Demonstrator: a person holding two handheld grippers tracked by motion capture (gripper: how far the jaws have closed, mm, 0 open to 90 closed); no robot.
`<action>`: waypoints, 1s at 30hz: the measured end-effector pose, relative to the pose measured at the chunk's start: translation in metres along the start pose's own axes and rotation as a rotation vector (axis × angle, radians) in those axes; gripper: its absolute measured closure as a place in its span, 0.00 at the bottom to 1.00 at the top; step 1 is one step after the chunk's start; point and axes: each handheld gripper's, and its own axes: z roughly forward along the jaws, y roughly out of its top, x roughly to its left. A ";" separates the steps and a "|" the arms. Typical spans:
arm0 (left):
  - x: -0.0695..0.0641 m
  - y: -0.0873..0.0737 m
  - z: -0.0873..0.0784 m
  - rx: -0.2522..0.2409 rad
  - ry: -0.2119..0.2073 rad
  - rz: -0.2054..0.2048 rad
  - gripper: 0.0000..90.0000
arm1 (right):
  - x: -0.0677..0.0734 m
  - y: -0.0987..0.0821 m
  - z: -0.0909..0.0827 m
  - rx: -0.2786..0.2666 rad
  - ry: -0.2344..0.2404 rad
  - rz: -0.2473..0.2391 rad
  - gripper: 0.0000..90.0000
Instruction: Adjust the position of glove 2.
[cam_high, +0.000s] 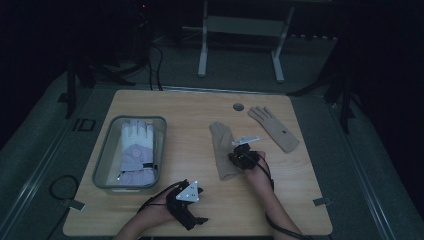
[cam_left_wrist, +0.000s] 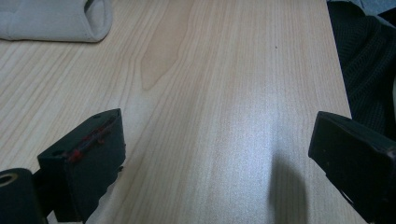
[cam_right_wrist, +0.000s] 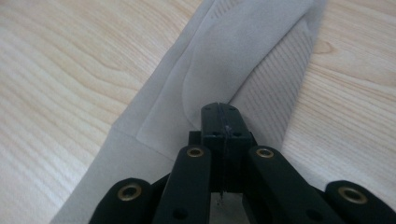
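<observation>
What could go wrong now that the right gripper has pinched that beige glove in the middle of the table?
The right gripper is shut on a thin fold of the beige glove; the fabric could slip out when lifted. The glove hangs long, so it may drag across the table. The clear bin already holds a white glove, leaving little room.

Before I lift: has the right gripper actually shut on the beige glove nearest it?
Shut on it. The right gripper has its jaws pressed together, pinching the beige glove fabric.
</observation>
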 end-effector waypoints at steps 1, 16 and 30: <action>0.000 0.000 0.000 0.003 0.002 0.004 0.04 | 0.006 -0.003 0.000 -0.017 -0.022 0.025 1.00; -0.001 0.000 0.000 0.009 0.002 0.013 0.04 | 0.044 0.008 0.009 0.002 -0.073 0.006 1.00; 0.000 0.000 0.000 0.005 0.003 0.005 0.04 | 0.032 0.007 -0.003 -0.004 -0.029 -0.022 0.80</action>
